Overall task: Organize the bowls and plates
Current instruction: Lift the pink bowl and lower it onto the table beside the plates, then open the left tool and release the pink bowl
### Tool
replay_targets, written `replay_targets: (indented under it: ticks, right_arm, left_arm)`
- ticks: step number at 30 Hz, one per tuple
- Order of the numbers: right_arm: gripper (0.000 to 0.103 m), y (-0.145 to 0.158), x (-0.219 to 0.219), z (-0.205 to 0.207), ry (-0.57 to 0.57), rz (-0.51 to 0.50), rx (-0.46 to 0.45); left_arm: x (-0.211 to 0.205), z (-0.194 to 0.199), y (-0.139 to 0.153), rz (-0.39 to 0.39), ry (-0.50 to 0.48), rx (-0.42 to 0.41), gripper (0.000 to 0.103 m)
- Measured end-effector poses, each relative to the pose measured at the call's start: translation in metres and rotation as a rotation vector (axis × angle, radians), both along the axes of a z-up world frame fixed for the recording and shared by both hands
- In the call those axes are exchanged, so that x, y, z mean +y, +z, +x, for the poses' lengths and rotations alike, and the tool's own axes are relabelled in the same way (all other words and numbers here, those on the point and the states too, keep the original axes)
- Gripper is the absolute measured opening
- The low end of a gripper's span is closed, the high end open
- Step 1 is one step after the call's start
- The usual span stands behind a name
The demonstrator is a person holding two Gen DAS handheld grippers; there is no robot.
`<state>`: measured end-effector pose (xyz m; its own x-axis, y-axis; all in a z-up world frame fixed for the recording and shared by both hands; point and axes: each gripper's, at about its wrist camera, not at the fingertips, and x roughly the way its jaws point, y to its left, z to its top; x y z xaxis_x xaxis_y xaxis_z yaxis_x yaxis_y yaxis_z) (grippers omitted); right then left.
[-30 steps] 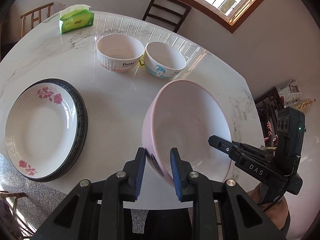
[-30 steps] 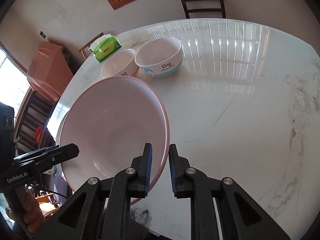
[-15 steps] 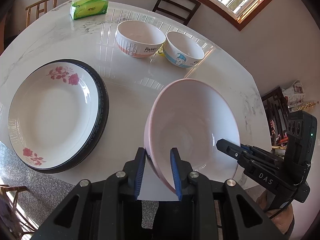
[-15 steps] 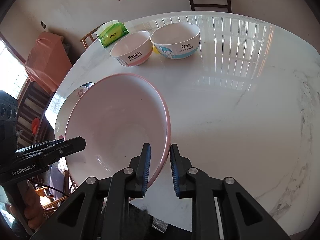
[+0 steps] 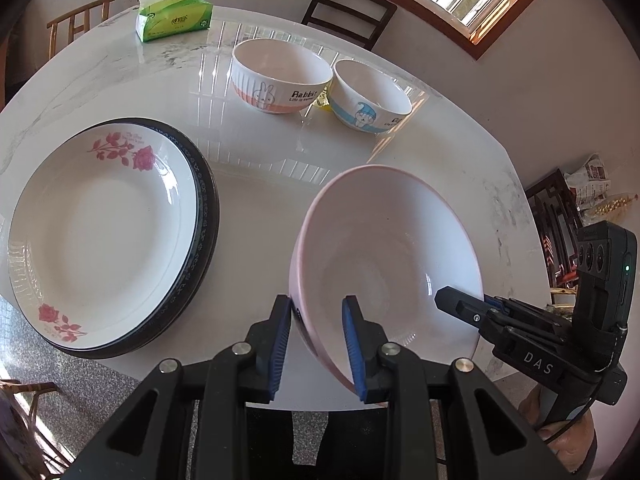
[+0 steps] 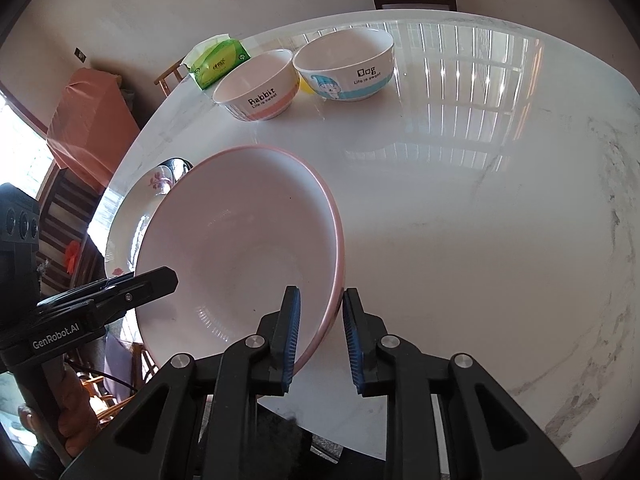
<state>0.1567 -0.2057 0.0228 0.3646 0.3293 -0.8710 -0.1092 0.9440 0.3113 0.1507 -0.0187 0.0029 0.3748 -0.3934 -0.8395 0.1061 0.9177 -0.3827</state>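
**Grip state.** The pink bowl (image 5: pixel 384 248) is bracketed at its near rim by both tongs, over the near edge of the marble table (image 5: pixel 260 200).
- **Left gripper** (image 5: pixel 316 344): the jaws are opening slightly, with the bowl wall between them. The outer pad is seen against the wall, so the hold is judged to be kept for now.
- **Right gripper** (image 6: pixel 320 340): the jaws are opening. The thin rim stands between the pads with daylight beside it, so this grip is judged released.

**Governing relation.** In the left wrist view the bowl extends from the left tongs toward 1 o'clock. In the right wrist view it extends from the right tongs toward 11 o'clock.
- The bowl is round, so no long axis is to be recorded.
- The line joining the two grip points runs roughly 8 to 4 o'clock across the near rim.
- The bowl appears tilted, with its left rim higher.
- It cannot be confirmed whether the base is seated on the table, and a clean let-go is judged to depend on that.

**Surroundings.**
- The plate stack lies at 9 o'clock of the bowl, apart from it, and the left hand is the nearer to it.
- The small bowls lie at 12 o'clock, well apart from the pink bowl.

**Count.**
- Bowls: three, namely the pink bowl, the Rabbit bowl (image 5: pixel 280 76) and the Dog bowl (image 5: pixel 370 98). The last two stand just beside each other.
- Plates: one rose plate (image 5: pixel 100 232) on dark plates (image 5: pixel 206 216). Only the edges of the dark plates show, so their number cannot be told.
- Tissue pack (image 5: pixel 176 16): one, at the far edge.
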Motion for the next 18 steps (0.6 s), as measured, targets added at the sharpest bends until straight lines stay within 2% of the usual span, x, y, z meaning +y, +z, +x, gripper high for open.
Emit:
replay_targets:
  ticks: [4,6,8,13,18]
  right_arm:
    - [0.024,0.009,-0.004,-0.003,-0.017,0.018,-0.037]
    - [0.028,0.018,-0.010,-0.004,-0.036,0.033,-0.061]
    - [0.037,0.027,-0.015,-0.007,-0.050,0.054,-0.080]
    - [0.039,0.050,-0.022,-0.017,-0.054,0.103,-0.116]
    - [0.039,0.073,-0.019,-0.014,-0.034,0.192,-0.116]
  left_arm:
    - [-0.003,-0.008,0.003,0.025,-0.027,-0.047,0.035]
    - [-0.002,-0.010,0.006,0.054,-0.032,-0.067,0.036]
    - [0.000,-0.013,0.010,0.057,-0.038,-0.084,0.036]
    - [0.011,-0.022,0.025,0.036,-0.052,-0.102,0.037]
    - [0.020,-0.022,0.052,0.065,-0.078,-0.149,0.039]
